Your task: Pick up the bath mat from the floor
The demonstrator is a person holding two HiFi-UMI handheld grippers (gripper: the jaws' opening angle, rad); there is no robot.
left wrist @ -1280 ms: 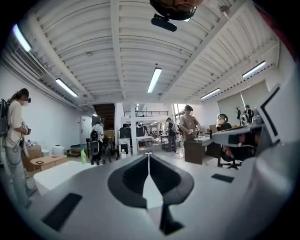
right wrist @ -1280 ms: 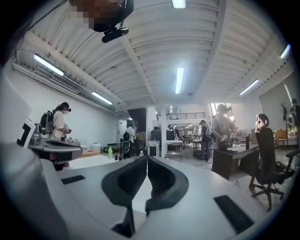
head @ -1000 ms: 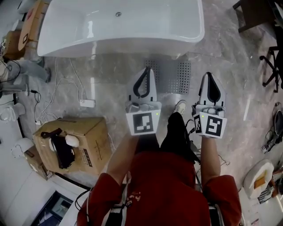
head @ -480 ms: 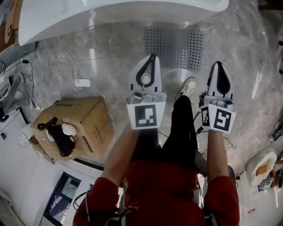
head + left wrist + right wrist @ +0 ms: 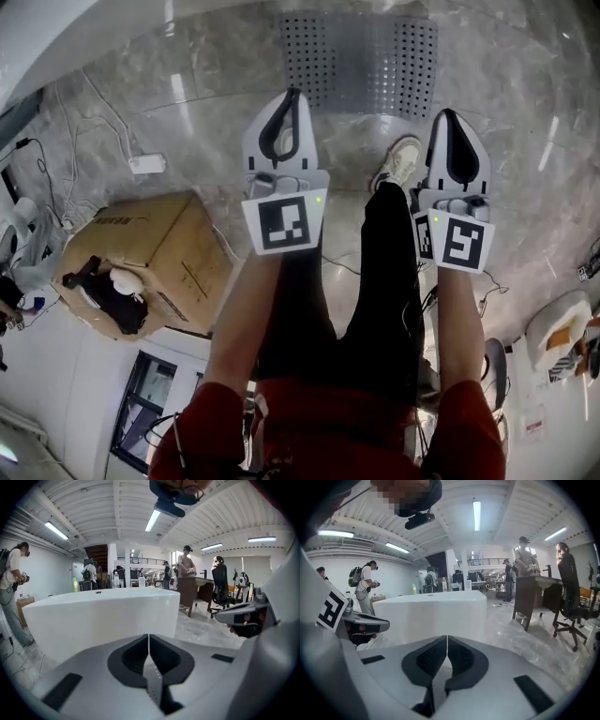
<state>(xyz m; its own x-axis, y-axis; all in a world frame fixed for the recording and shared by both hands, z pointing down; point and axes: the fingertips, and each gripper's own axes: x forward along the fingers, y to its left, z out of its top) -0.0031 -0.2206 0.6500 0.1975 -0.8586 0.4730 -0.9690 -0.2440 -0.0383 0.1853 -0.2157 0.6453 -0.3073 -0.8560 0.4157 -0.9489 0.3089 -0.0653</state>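
**Grey mat flat on the floor, both grippers shut**

The bath mat (image 5: 361,61) is a grey rectangle with dotted holes at both ends and a smooth middle. It lies flat on the marble floor (image 5: 206,84) at the top centre of the head view, its long side running left to right. The left gripper (image 5: 292,94) and right gripper (image 5: 452,114) hang below it, jaws pressed together on nothing.

Bath mat (image 5: 361,66): near-left corner hidden behind the left claw (image 5: 293,94). Bathtub (image 5: 75,28): cut off by the top edge, only its rim shows.
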